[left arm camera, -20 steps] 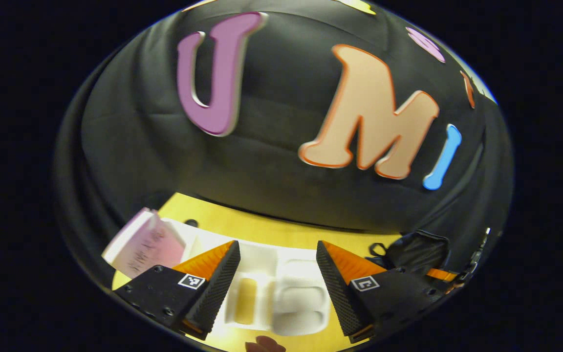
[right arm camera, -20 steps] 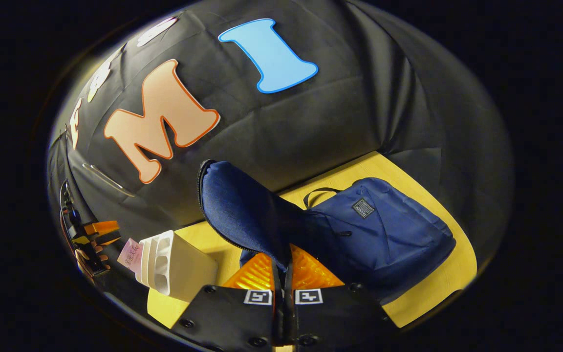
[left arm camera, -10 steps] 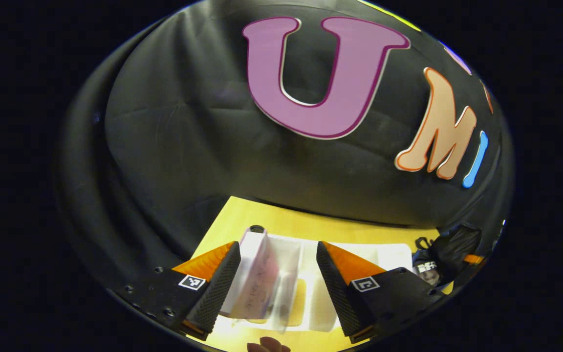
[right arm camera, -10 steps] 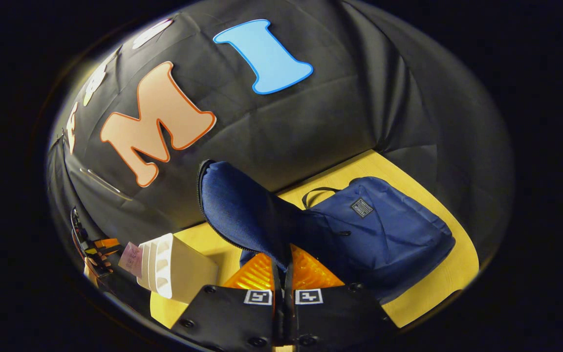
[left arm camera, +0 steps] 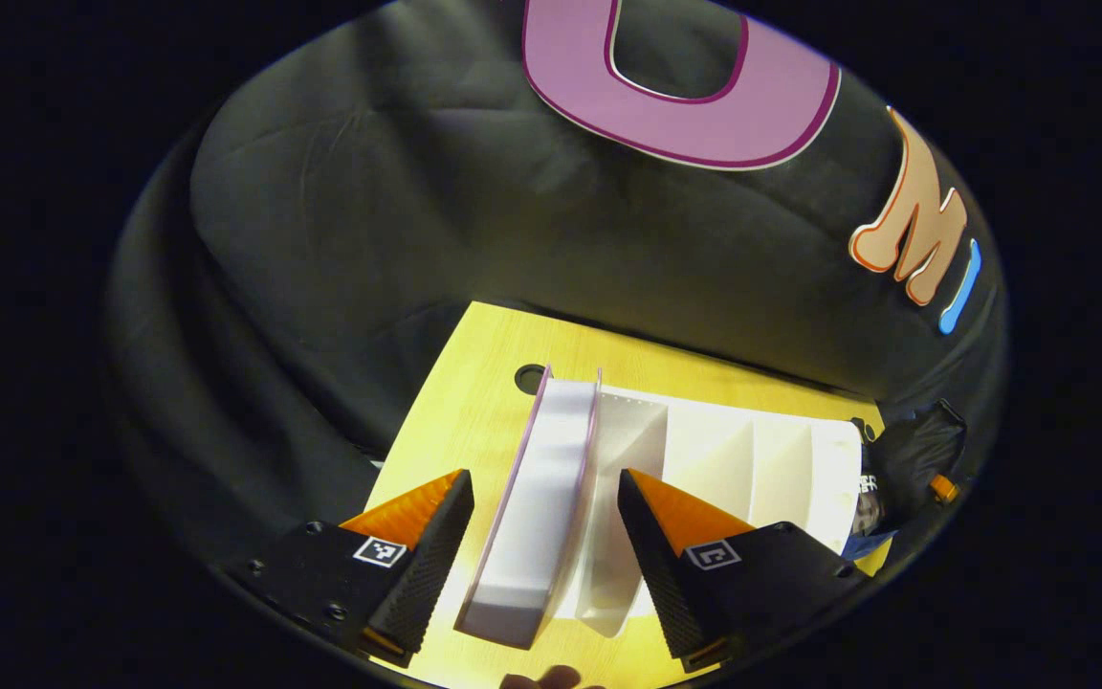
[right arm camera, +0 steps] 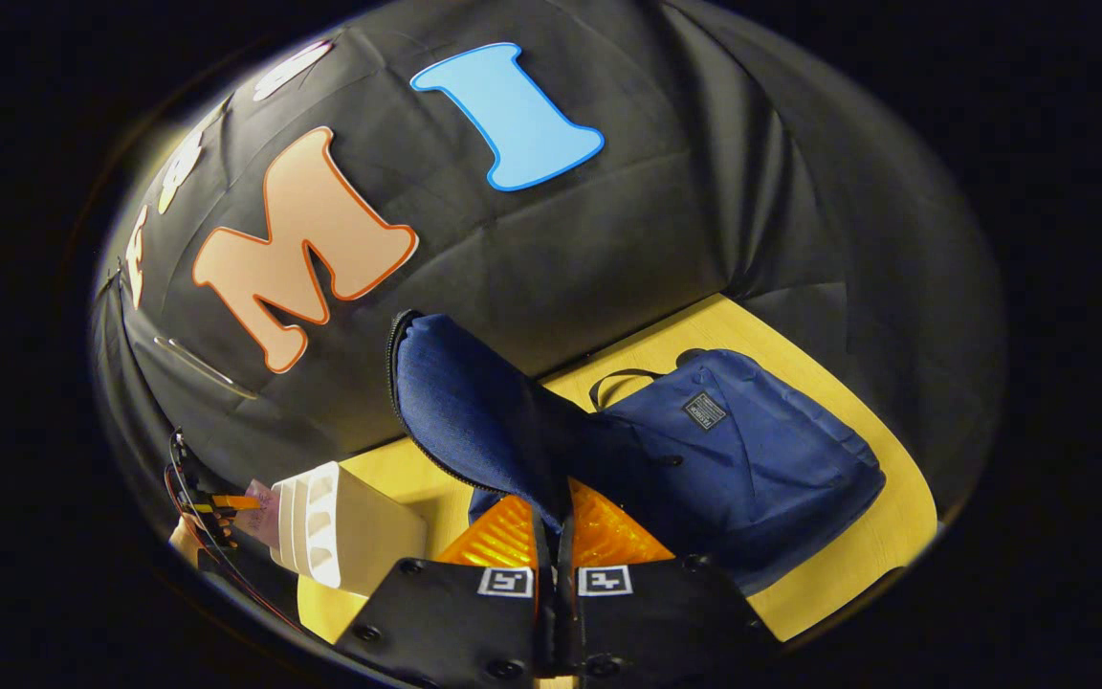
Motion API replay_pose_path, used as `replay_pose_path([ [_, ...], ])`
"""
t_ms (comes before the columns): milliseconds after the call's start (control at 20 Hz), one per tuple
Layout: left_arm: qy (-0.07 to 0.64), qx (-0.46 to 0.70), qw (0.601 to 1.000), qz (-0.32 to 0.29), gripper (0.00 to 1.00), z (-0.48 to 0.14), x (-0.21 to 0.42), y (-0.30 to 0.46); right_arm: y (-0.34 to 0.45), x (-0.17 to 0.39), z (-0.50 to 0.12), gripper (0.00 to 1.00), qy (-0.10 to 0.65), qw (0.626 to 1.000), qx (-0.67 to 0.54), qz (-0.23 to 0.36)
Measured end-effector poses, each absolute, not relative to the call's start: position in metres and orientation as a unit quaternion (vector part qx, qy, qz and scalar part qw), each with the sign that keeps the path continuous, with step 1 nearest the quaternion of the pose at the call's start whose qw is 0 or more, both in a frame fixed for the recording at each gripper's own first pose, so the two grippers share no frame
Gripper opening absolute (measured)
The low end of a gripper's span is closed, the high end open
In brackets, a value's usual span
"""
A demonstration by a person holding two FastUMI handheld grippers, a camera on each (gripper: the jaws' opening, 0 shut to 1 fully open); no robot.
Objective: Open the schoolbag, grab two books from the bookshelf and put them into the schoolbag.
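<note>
Right hand-held gripper point(right arm camera: 554, 536) pinches schoolbag's woven flap point(right arm camera: 474, 411); left hand-held gripper point(left arm camera: 543, 555) spread around slim book point(left arm camera: 537, 517).

Matt woven cloth schoolbag point(right arm camera: 742, 459), smooth white plastic bookshelf point(left arm camera: 733, 459), paper-edged book point(left arm camera: 537, 517), light wood-grain table point(left arm camera: 474, 402).

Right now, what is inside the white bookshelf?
One pink-edged book stands in the end slot of the bookshelf, between the open left claw's fingers. The other slots look empty; their bottoms are hidden.
</note>
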State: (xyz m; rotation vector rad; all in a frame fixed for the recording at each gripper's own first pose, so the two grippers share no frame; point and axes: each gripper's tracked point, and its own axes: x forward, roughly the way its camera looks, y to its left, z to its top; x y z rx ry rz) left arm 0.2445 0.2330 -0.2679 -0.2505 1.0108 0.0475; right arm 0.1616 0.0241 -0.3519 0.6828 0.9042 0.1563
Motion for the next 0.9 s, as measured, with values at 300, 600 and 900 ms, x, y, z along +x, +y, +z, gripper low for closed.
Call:
replay_pose_path([
  [300, 0.522, -0.115, 0.845, 0.002, 0.72, -0.268, 0.238, 0.237, 0.025, 0.162, -0.353, 0.03, 0.428, 0.840, 0.326, 0.074],
  [600, 0.578, -0.094, 0.811, -0.011, 0.53, -0.275, 0.228, 0.240, 0.023, 0.163, -0.354, 0.03, 0.426, 0.841, 0.327, 0.072],
  [900, 0.574, -0.104, 0.812, -0.021, 0.36, -0.271, 0.233, 0.237, 0.023, 0.162, -0.354, 0.04, 0.426, 0.841, 0.327, 0.069],
])
